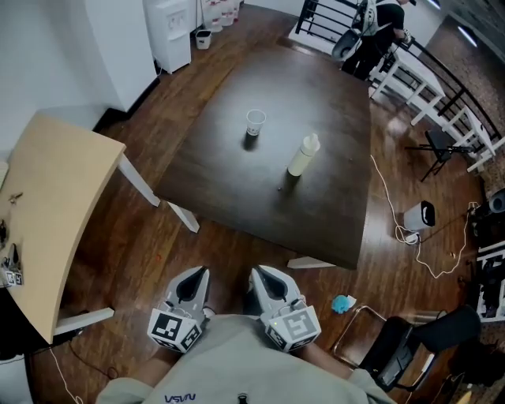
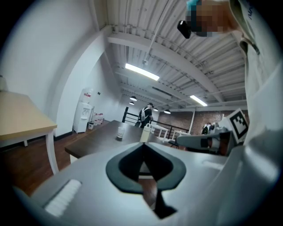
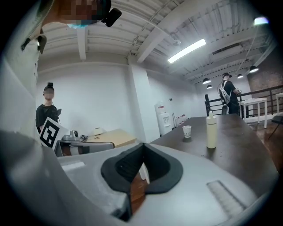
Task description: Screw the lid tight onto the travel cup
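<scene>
Currently, both tools are off the tabletop. The left tool (image 1: pixel 196 274) and right tool (image 1: pixel 261 273) sit side by side close to the person's chest. They are above the wooden floor (image 1: pixel 237 252), short of the near edge of the dark tabletop (image 1: pixel 237 181), and both point toward it, roughly level.

- Left gripper view: jaws closed tip to tip, nothing between them.
- Right gripper view: same, jaws together, empty.

Travel cup (image 1: pixel 303 155): tall, cream-coloured, upright, about mid-tabletop and a little toward the right edge. The lid (image 1: pixel 311 142) sits on top of it; how far it is threaded down cannot be told.

Small white cup (image 1: pixel 255 121): upright with an open mouth. It stands apart from the travel cup, on its far-left side and nearer the left edge.

Both vessels are well back from the near edge and well apart from either tool.

Surroundings:
- A light wooden table (image 1: pixel 55 197) stands left of the tabletop.
- A white water dispenser (image 1: pixel 170 31) stands against the wall beyond the far left corner.
- A person (image 1: pixel 375 31) stands by the black railing (image 1: pixel 316 16) beyond the far right corner.
- A white cable (image 1: pixel 387 197) runs along the floor beside the right edge to a small white device (image 1: pixel 418 215).
- A black chair (image 1: pixel 402 347) is at the person's right.
</scene>
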Motion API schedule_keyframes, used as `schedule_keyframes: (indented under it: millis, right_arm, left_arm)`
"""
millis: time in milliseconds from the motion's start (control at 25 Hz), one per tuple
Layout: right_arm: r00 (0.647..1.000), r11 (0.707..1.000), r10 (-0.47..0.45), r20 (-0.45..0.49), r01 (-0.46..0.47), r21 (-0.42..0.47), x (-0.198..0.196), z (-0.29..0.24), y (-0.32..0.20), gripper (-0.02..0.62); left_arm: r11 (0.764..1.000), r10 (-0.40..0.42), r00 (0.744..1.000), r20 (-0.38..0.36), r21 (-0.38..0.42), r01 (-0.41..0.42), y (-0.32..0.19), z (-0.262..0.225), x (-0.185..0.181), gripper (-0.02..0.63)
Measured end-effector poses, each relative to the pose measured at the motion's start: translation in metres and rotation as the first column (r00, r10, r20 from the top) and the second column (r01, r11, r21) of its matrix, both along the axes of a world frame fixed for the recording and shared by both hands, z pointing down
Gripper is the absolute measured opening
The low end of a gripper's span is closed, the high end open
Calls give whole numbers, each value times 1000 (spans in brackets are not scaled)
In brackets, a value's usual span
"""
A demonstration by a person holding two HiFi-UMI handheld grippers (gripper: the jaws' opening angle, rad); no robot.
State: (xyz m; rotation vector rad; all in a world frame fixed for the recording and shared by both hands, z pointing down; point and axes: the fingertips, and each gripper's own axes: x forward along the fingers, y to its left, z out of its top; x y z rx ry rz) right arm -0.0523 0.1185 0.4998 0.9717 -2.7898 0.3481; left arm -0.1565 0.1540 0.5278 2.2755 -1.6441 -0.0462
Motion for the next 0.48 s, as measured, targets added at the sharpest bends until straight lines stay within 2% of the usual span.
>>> schedule_keyframes:
  millis: [200, 480]
  right_arm:
    - [999, 999, -47, 28, 47, -1, 7, -4, -46, -2]
    - [998, 999, -53, 41, 53, 7, 38, -7, -108, -2]
  left_arm:
    - [1000, -19, 999, 44, 0, 20, -46, -10, 15, 5]
    - [1000, -9, 997, 79, 12, 8, -111, -24, 46, 5]
